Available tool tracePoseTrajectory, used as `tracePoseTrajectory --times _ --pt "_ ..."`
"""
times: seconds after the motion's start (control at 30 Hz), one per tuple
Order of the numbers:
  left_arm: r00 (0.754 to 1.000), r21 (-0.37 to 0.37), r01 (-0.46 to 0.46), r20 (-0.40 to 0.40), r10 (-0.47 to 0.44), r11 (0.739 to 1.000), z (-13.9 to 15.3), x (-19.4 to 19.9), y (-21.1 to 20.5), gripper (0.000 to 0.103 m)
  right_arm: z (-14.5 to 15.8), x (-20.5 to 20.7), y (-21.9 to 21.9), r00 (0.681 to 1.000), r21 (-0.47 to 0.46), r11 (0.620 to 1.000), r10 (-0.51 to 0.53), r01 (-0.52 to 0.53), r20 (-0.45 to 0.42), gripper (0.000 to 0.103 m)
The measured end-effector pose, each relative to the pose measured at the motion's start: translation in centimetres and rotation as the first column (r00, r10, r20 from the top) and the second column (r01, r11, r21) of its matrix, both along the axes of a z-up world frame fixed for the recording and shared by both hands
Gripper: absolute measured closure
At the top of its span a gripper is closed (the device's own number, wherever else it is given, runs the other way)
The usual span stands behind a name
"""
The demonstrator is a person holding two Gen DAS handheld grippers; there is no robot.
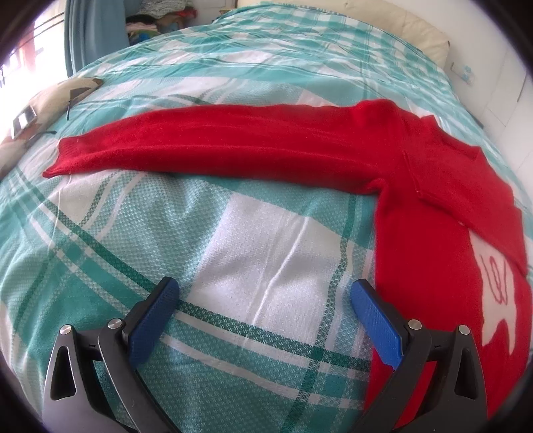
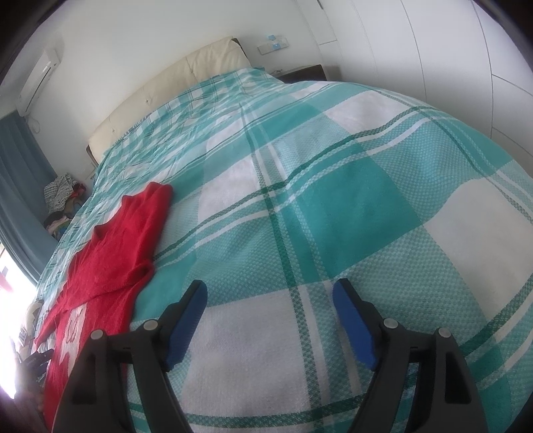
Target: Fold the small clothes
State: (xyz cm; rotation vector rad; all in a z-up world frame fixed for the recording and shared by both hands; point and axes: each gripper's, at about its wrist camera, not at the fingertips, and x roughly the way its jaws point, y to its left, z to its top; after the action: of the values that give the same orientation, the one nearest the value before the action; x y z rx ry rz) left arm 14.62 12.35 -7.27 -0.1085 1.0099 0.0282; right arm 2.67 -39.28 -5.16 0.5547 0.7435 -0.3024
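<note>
Teal-and-white plaid bedspread [image 2: 349,206], cream headboard [image 2: 186,76], white walls, blue curtain [image 1: 96,30], bright window daylight

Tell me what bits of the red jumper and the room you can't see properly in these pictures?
- Red jumper, left wrist view: its right part is cut off by the picture's edge; the white picture on it shows only partly.
- Red jumper, right wrist view: its lower part hides behind the right hand-held gripper.
- Pile of clothes beside the bed: too small to tell apart.
</note>
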Motion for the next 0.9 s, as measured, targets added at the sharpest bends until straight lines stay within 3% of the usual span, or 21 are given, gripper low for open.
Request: tracePoseTrajectory --times 0.4,0.63,0.77,0.9 --pt "1.000 -0.087 -0.012 0.015 0.014 0.996 3.0 -0.1 0.7 0.000 -0.3 -0.9 -0.5 0.998 0.042 0.999 0.007 -0.010 0.069 0.023" --pt "0.994 0.054 0.072 0.072 -0.076 0.996 5.2 0.8 -1.0 0.000 -0.3 0.3 0.3 0.999 -0.015 0.999 0.030 -0.030 0.015 0.015" --pt "0.990 -0.006 0.113 0.089 -0.112 0.994 5.4 0.0 -1.1 0.000 -0.3 1.2 1.3 0.999 -0.079 0.996 0.030 -0.033 -0.039 0.012" --pt "0.991 -0.006 0.099 0.092 -0.098 0.995 4.3 -1.1 -0.8 0.000 -0.4 0.8 1.1 1.000 -0.073 0.997 0.028 -0.029 -0.012 0.012"
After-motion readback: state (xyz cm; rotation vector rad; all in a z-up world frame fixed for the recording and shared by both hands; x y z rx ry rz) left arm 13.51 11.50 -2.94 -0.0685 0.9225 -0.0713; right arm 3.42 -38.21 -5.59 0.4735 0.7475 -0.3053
